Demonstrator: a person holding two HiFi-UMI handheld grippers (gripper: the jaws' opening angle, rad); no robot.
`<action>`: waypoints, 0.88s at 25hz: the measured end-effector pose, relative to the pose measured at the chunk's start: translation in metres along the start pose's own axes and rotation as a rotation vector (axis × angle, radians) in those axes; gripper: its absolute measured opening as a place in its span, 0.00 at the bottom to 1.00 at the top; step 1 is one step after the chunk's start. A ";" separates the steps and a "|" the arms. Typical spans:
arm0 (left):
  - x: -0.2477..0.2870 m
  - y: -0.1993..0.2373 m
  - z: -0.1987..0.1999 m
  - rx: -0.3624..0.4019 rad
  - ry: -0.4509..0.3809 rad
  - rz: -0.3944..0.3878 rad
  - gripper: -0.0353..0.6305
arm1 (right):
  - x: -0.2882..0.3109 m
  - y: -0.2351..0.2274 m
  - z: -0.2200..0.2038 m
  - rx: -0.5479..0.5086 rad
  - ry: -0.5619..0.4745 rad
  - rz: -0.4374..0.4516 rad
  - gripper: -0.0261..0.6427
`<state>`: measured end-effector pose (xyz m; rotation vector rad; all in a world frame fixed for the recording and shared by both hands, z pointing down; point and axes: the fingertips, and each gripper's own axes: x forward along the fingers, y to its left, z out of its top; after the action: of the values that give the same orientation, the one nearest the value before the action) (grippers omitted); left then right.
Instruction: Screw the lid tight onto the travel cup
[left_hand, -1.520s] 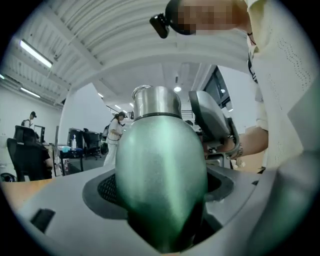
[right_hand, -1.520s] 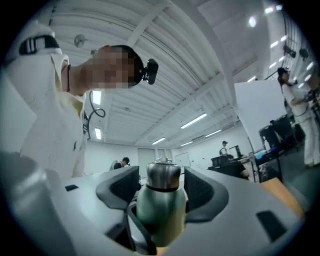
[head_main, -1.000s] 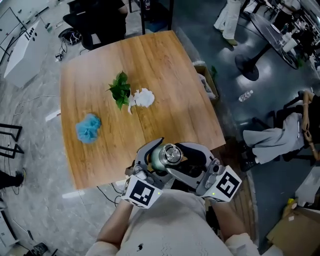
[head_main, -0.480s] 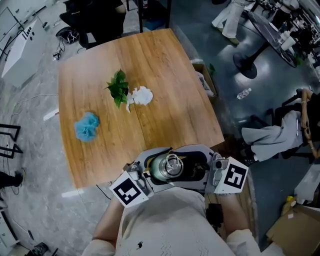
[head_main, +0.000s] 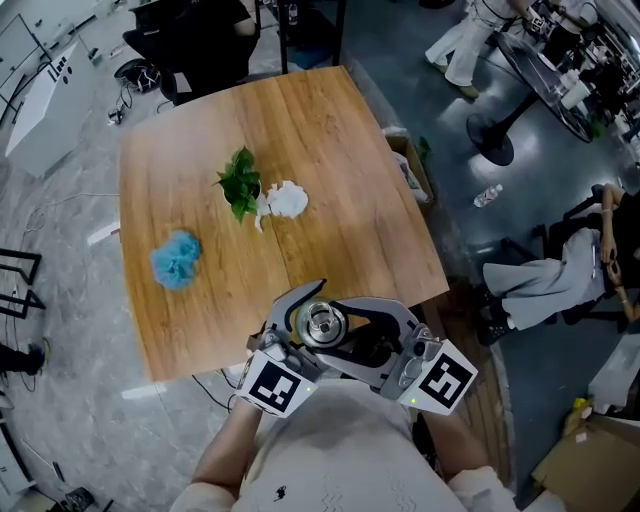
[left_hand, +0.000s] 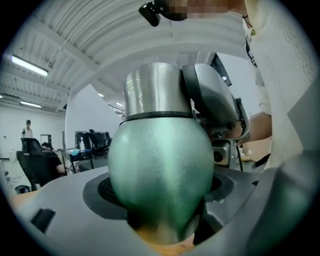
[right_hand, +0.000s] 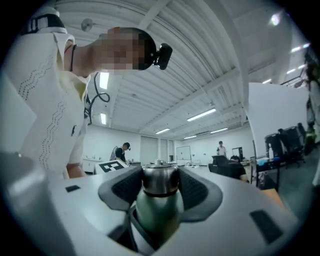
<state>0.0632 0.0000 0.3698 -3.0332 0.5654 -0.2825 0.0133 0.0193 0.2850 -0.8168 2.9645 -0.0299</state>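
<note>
From your head view, you look down on a wooden surface (head_main: 330, 130). A small green plant (head_main: 239, 180) lies near the middle, with a white crumpled thing (head_main: 287, 198) just beside it. A blue fluffy ball (head_main: 176, 258) lies apart from them, nearer the left edge. The cup (head_main: 320, 324) is close to you, at the near edge of the surface, and it stands upright. Both claws meet around it. Your left claw (head_main: 300, 312) comes at it from the left. Your right claw (head_main: 345, 335) comes at it from the right. The black and white cube of each claw shows just above your shirt.

In the left gripper view, the round green body of the cup fills the middle. It sits low between the two jaws, and your left claw is clenched on it. The shiny silver lid (left_hand: 152, 90) sits on top of the green body, with a thin dark ring where they meet. One grey jaw of your right claw lies against the right side of the lid.

In the right gripper view, the silver lid stands right between the two dark pads (right_hand: 197, 192). The jaws have just been closing, and both pads press on the lid, so your right claw is grasping it. The green body hangs below the pads. A few people stand far back in the room.
</note>
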 end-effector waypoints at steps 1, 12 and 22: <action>-0.001 0.006 0.000 0.003 0.003 0.035 0.68 | 0.001 -0.003 0.001 0.000 0.001 -0.031 0.39; -0.012 0.006 -0.003 0.017 -0.001 -0.006 0.67 | -0.009 -0.006 -0.010 0.072 0.020 -0.015 0.38; -0.014 -0.013 -0.006 -0.003 0.014 -0.112 0.67 | 0.003 0.014 -0.007 -0.030 0.040 0.223 0.40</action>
<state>0.0535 0.0175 0.3743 -3.0732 0.3972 -0.3072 0.0033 0.0294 0.2911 -0.4896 3.0814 0.0096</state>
